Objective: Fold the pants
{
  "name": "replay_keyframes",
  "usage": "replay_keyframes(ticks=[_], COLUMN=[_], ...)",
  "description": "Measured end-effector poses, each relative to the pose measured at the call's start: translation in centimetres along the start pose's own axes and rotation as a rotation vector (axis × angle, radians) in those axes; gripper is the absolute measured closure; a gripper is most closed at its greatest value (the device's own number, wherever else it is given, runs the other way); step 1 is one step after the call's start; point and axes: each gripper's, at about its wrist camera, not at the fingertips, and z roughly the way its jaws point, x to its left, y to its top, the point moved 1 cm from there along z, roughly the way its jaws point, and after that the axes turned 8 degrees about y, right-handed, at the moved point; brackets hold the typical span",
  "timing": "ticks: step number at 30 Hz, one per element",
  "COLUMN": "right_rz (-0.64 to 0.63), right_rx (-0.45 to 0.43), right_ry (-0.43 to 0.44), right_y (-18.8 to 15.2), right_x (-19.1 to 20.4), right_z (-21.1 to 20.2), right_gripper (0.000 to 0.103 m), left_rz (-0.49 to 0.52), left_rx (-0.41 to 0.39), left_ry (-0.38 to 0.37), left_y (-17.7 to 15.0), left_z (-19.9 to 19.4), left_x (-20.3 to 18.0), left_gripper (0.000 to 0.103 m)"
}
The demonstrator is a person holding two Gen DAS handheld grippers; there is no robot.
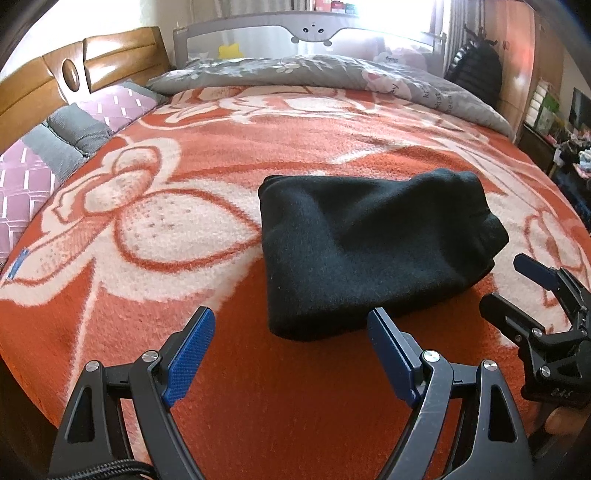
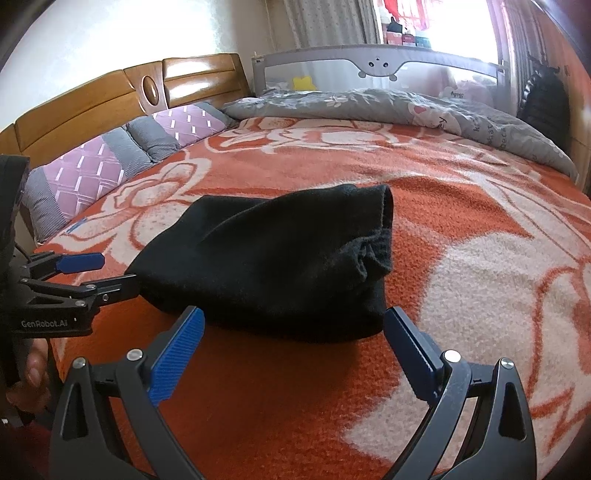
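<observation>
Directly ahead of both tools, black pants (image 1: 373, 251) lie on a bed, already gathered into a thick, compact bundle on an orange blanket (image 1: 207, 177) with large white flowers. Seen from the left wrist, the left tool (image 1: 291, 350) hovers just short of the bundle's near edge, its blue-padded fingers spread wide and holding nothing; the bundle sits forward and slightly to its right. Seen from the right wrist, the right tool (image 2: 293, 349) is likewise spread apart and empty, with the bundle straight ahead and slightly to its left. The two tools sit side by side, each visible at the edge of the other's view, and neither touches the cloth. The bundle's long axis runs roughly left to right across both views, so its long near edge faces the tools. Its right end shows stacked, rolled layers and looks bulkier than the flatter left end. Both tools look about equally near, the left one facing the flat end, the right one the thick end. By the look of it, the folding is largely done, and any further move would likely be a tidy or a final fold. Nothing lies between tools and pants. Well beyond, a grey quilt (image 1: 332, 74) is heaped at the far side, pillows (image 1: 66, 133) line a wooden headboard (image 1: 48, 74) at left, and a grey bed rail (image 1: 314, 35) stands before a bright window.
</observation>
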Motion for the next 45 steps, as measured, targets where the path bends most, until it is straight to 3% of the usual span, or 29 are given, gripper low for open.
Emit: replay_keyframes(ticks=[21,45], right_rz=[-0.016,0.038], right_rx=[-0.011,-0.046], right_ry=[0.008,-0.018], right_y=[1.0,0.9], right_x=[0.7,-0.7], right_z=[-0.1,-1.4], right_gripper=[0.005,0.005], left_rz=[0.0,0.021], left_rx=[-0.011,-0.048], left_ry=[0.016,-0.018], left_y=[0.5,1.1], left_z=[-0.1,-1.0], left_x=[0.4,-0.4], left_gripper=[0.018,0.018])
